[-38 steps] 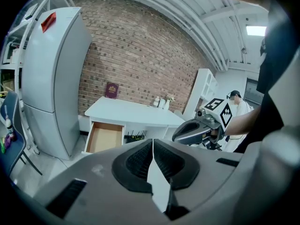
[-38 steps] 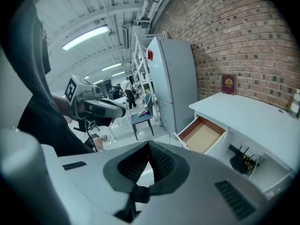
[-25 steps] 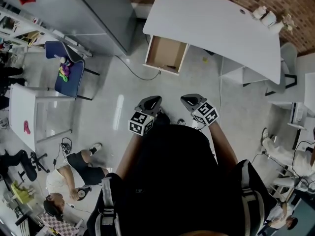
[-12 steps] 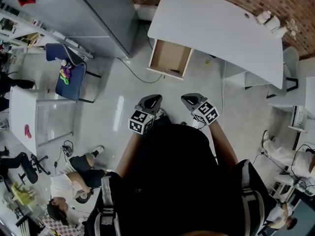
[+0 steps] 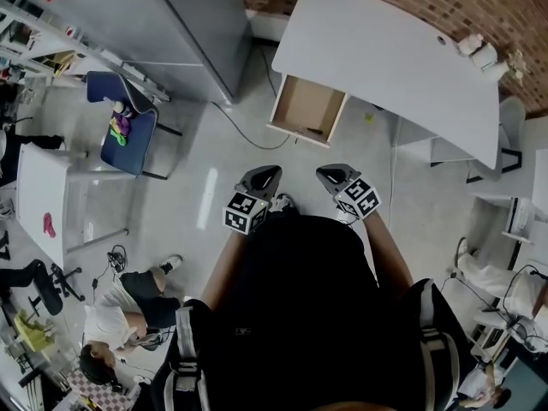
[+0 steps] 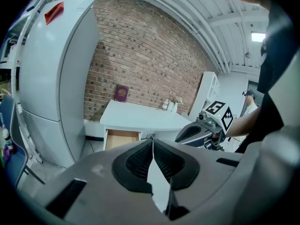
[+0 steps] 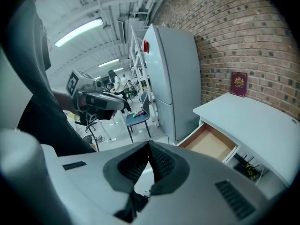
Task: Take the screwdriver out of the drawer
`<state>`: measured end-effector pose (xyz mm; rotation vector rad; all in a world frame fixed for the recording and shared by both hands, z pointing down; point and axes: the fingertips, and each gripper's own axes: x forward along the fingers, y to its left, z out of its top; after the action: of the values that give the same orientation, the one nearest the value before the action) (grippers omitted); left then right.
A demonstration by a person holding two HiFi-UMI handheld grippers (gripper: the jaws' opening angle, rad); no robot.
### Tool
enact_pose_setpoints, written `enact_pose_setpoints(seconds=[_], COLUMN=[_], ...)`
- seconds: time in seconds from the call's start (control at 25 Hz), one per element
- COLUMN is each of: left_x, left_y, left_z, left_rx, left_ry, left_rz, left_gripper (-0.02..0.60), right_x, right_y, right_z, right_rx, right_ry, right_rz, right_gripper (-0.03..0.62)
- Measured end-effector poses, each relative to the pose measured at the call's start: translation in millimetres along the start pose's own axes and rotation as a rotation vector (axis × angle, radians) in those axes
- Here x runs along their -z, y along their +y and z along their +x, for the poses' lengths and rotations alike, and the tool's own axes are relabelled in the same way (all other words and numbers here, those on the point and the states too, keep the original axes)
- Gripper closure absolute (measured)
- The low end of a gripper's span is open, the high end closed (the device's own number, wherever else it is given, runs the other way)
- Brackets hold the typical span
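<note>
Wooden drawer (image 5: 300,105) holds screwdriver (image 5: 313,131); left gripper (image 5: 265,175), right gripper (image 5: 330,175) hang well short.

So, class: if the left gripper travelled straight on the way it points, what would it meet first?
The left gripper would probably meet the white desk beside its open drawer; nothing shows between, though depth is unclear.

The right hand-held gripper (image 7: 149,144), jaws pressed together, faces an open wooden drawer (image 7: 208,144) under a white bench (image 7: 255,114), beside a fridge (image 7: 173,78) and brick wall (image 7: 243,36).
</note>
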<state>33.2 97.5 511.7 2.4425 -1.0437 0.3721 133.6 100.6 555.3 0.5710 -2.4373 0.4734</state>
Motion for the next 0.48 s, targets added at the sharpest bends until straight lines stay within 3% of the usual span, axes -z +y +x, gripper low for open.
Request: enact_pose_setpoints(seconds=[0.48], left_x=[3], left_y=[28], left_z=[-11], left_rx=[-0.024], left_ry=[-0.018], left_rz=[-0.026], left_gripper=[0.563], right_x=[-8], right_y=[-2], right_z=[21], right_rx=[0.003], right_ry=[0.038], right_rz=[-0.031], right_gripper=[0.539])
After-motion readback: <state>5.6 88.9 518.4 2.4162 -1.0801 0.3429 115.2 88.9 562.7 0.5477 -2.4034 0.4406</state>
